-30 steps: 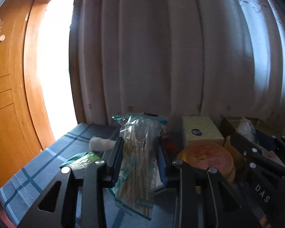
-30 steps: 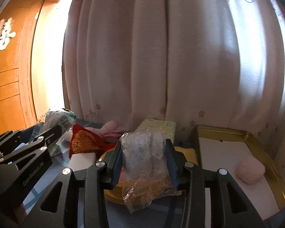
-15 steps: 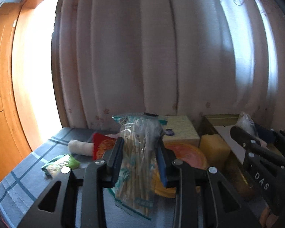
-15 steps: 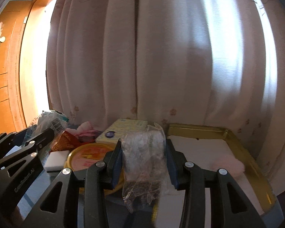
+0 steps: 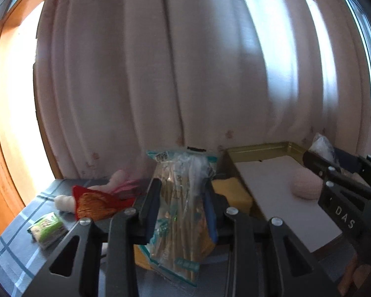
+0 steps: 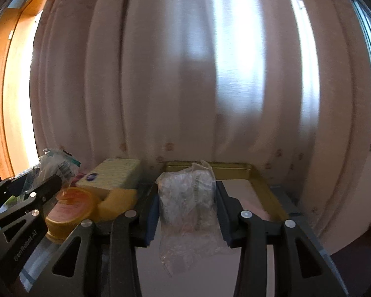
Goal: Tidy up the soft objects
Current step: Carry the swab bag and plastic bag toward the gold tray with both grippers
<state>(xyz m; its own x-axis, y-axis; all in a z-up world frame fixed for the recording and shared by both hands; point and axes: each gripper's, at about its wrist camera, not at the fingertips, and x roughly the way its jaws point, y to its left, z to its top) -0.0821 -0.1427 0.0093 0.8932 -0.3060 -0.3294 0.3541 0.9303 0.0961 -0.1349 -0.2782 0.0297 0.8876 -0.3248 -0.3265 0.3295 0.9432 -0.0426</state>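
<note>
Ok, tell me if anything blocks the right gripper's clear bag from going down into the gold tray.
Nothing visible does. The right gripper holds the clear bag over the gold tray; the pink puff lies on the tray's liner, apart from the bag.

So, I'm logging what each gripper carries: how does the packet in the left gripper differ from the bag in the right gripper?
The packet in the left gripper is printed, with teal edging and a label, and shows long tan sticks; the bag in the right gripper is plain, crinkled and clear, with pale contents. The packet hangs beside the gold tray, while the bag hangs over it. Both are see-through plastic, upright, pinched between blue pads.
</note>
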